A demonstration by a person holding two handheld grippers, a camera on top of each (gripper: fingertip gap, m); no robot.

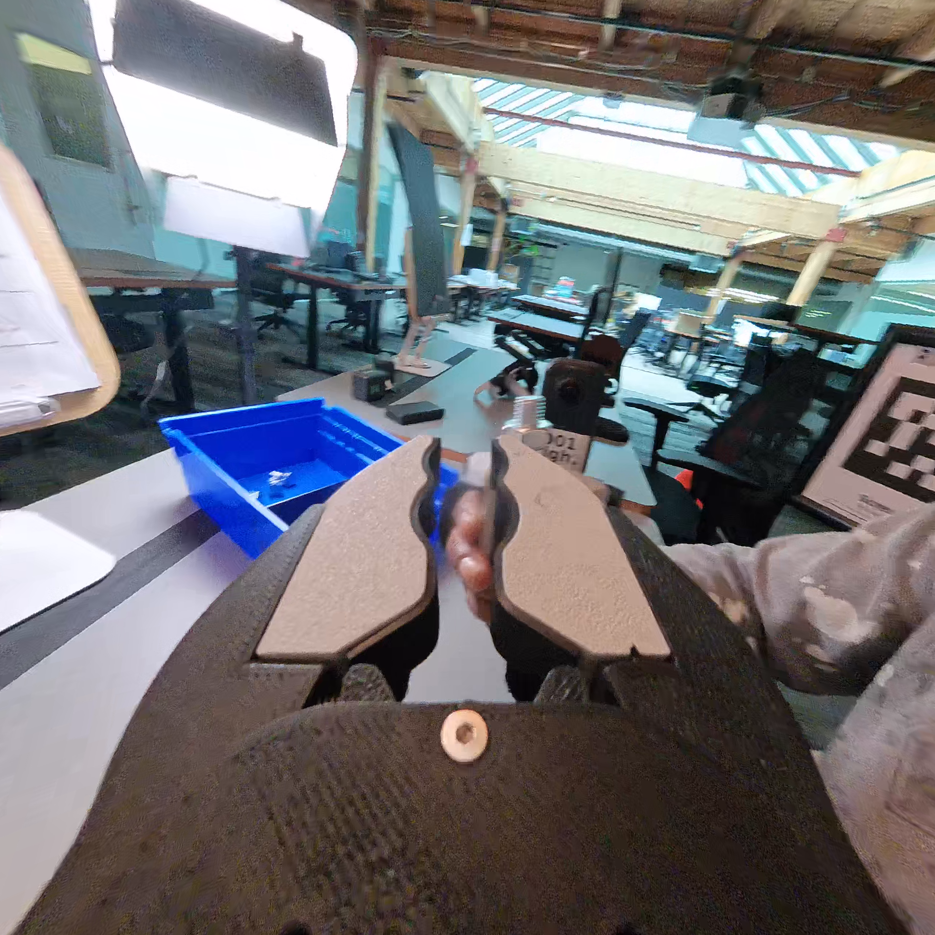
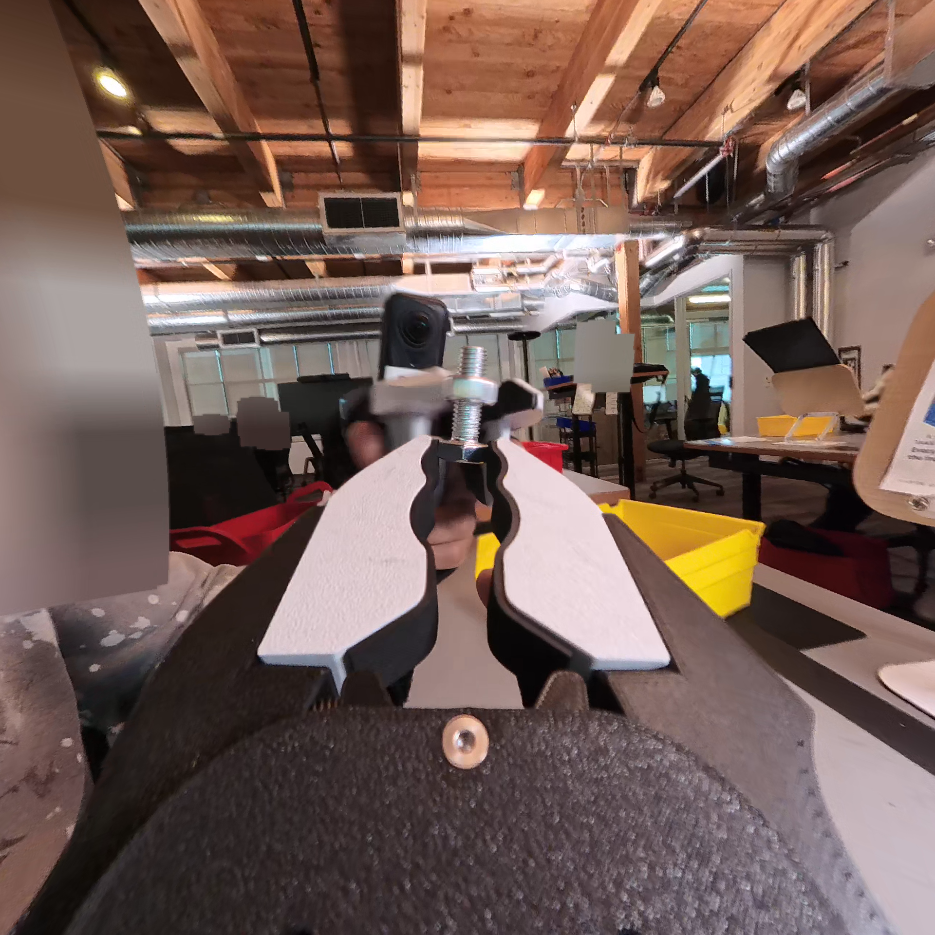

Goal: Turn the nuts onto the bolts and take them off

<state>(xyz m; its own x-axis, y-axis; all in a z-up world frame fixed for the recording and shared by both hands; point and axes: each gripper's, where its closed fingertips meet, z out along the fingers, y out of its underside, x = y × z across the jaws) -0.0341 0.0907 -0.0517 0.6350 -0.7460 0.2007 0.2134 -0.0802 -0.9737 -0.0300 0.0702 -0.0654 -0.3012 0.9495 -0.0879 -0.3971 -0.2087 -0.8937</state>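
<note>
Bolt [image 2: 466, 405] stands upright, its hex head clamped between the tips of the right gripper [image 2: 464, 458]; threaded shank points toward the ceiling. Nut [image 2: 473, 388] sits partway up the shank, above the head, with bare thread showing above and below it. Left gripper [image 2: 455, 392] reaches in from beyond the bolt, its tips blurred around the nut; cannot tell whether they press on it or stand clear. Left wrist view: those jaws stand nearly together with a narrow gap, something pale and blurred at the tips [image 1: 478, 468]. Bolt thread shows just beyond them, to the right. Blue bin [image 1: 283, 470] rests on the table [image 1: 76, 683], well left of the bolt, small metal parts inside. Yellow bin [image 2: 693, 551] lies below and right of the bolt.
</note>
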